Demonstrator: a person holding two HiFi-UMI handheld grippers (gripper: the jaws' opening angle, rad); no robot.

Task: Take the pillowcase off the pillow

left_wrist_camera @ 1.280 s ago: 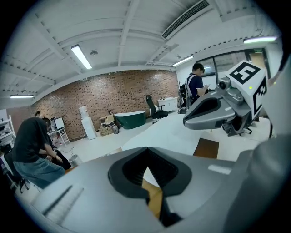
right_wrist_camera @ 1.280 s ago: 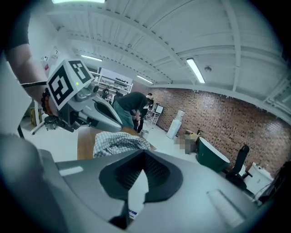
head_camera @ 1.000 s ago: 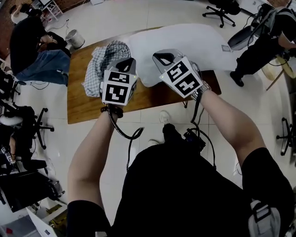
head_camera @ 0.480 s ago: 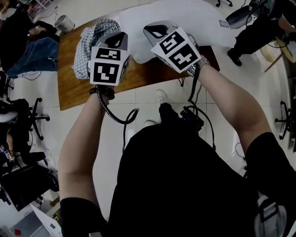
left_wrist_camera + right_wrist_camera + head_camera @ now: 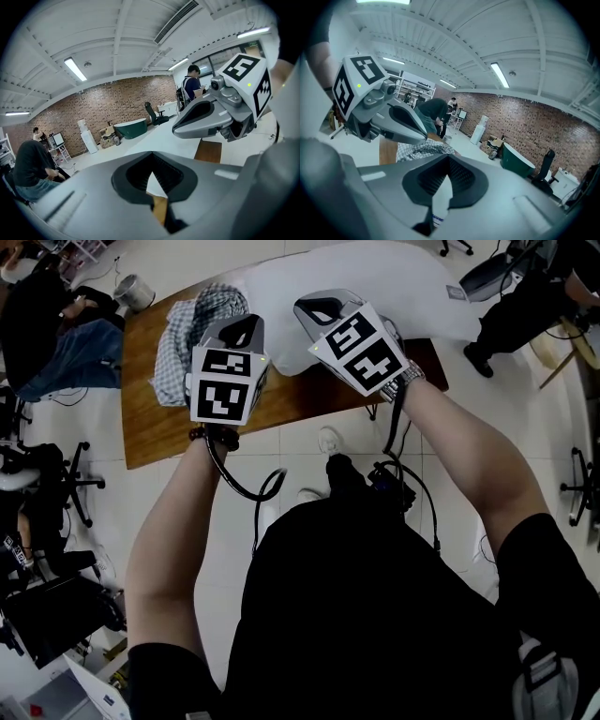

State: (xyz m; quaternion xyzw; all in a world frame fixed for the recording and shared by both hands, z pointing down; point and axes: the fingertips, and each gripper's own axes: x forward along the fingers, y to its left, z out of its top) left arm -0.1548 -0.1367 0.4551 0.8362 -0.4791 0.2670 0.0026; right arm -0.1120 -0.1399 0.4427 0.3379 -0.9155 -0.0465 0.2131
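Observation:
A bare white pillow (image 5: 375, 287) lies across the far right of the wooden table (image 5: 159, 423). The checked pillowcase (image 5: 192, 329) sits crumpled on the table's left, apart from the pillow. My left gripper (image 5: 242, 331) hangs over the table just right of the pillowcase, jaws shut with nothing between them. My right gripper (image 5: 316, 307) hovers over the pillow's near edge, also shut and empty. In the left gripper view the right gripper (image 5: 187, 129) shows above the pillow (image 5: 173, 140). In the right gripper view the left gripper (image 5: 412, 130) shows above the pillowcase (image 5: 423, 150).
A seated person (image 5: 56, 324) and a metal bin (image 5: 131, 289) are beyond the table's left end. Another person (image 5: 525, 320) stands at the far right. Office chairs (image 5: 37, 484) stand on the tiled floor at left. Cables hang from both grippers.
Only the head view has shifted a little. Both grippers stay shut and side by side over the table; the pillow and the pillowcase lie as before.

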